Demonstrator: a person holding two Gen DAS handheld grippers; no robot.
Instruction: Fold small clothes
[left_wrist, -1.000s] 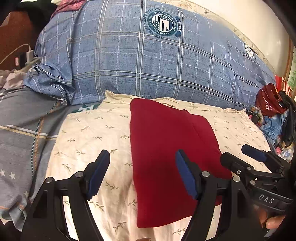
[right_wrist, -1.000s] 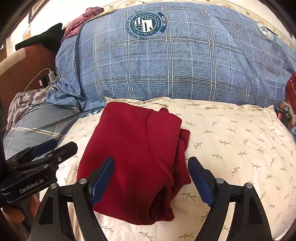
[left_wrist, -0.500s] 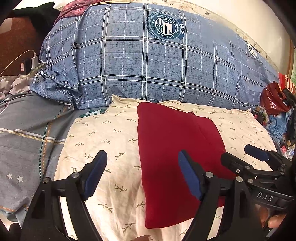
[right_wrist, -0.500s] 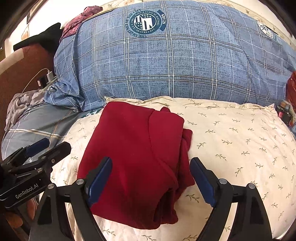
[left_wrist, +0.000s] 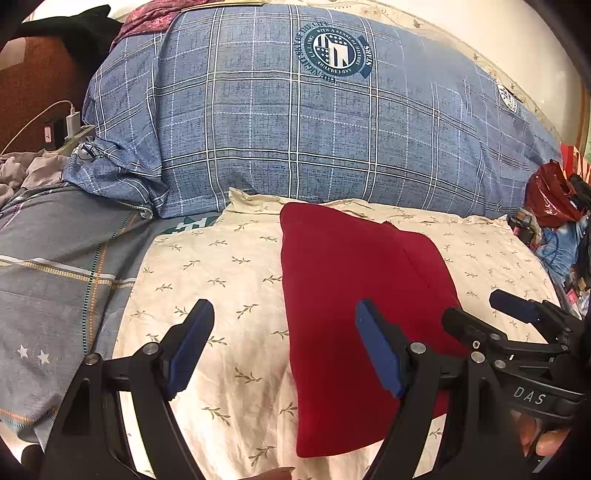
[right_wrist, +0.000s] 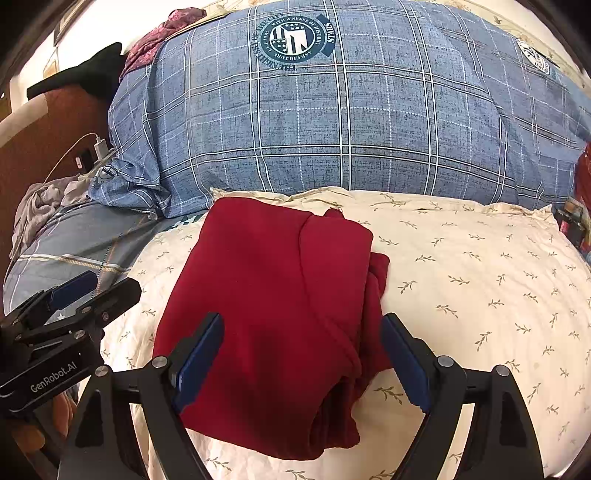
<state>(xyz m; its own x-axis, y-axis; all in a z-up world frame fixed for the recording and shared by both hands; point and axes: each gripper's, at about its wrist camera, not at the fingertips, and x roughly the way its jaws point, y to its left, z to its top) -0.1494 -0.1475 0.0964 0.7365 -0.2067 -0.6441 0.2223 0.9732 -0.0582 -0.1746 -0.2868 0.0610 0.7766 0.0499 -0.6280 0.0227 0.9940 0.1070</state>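
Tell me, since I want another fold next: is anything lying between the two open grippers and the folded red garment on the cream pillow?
Nothing visible. The folded red garment lies bare on the cream leaf-print pillow, under the right gripper and beside the left gripper.

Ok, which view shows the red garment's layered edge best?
Right wrist: the red garment lies whole, its stacked folds visible along one side. Left wrist shows it as a flat slab, partly behind a finger.

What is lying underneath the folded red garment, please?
The red garment lies on a cream pillow printed with small leaf sprigs. The pillow's fabric directly beneath the garment is covered and cannot be seen.
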